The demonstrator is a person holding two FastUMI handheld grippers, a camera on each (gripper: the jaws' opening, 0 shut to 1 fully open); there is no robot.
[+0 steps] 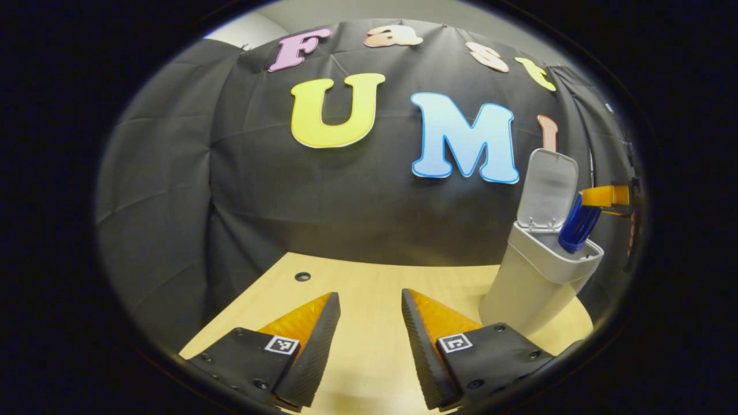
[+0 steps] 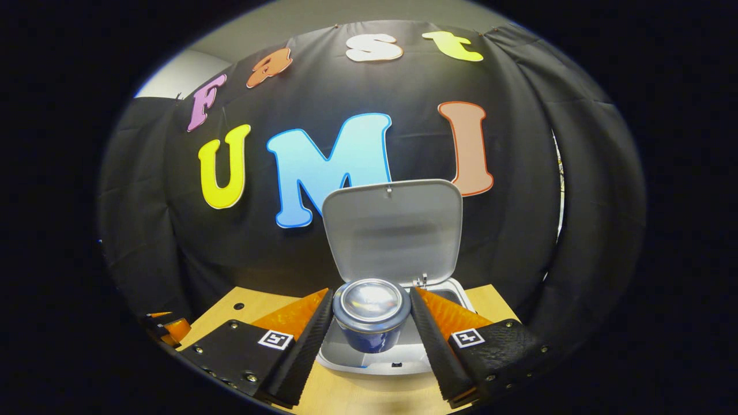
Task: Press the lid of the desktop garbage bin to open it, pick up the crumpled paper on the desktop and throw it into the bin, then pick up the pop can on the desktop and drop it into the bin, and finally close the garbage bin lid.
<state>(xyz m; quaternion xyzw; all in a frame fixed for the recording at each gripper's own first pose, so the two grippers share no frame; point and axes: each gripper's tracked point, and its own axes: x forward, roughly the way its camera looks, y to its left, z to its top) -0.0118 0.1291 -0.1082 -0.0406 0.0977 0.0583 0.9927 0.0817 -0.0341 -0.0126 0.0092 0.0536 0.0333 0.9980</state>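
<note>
The grey desktop bin (image 1: 533, 282) stands at the right of the wooden table in the left gripper view, its lid (image 1: 548, 190) swung up. My right gripper (image 1: 597, 200) holds the blue pop can (image 1: 578, 226) tilted over the bin's mouth. In the right gripper view the can (image 2: 372, 323) sits bottom-up between both fingers of my right gripper (image 2: 371, 294), which is shut on it, just above the bin's opening (image 2: 398, 360), with the raised lid (image 2: 392, 230) behind. My left gripper (image 1: 369, 295) hovers open over the table, left of the bin, with nothing in it.
The light wooden table (image 1: 369, 271) has a small dark hole (image 1: 302, 276) near its back edge. Black cloth walls close in behind and on both sides. My left gripper (image 2: 167, 328) shows at the far left edge of the right gripper view.
</note>
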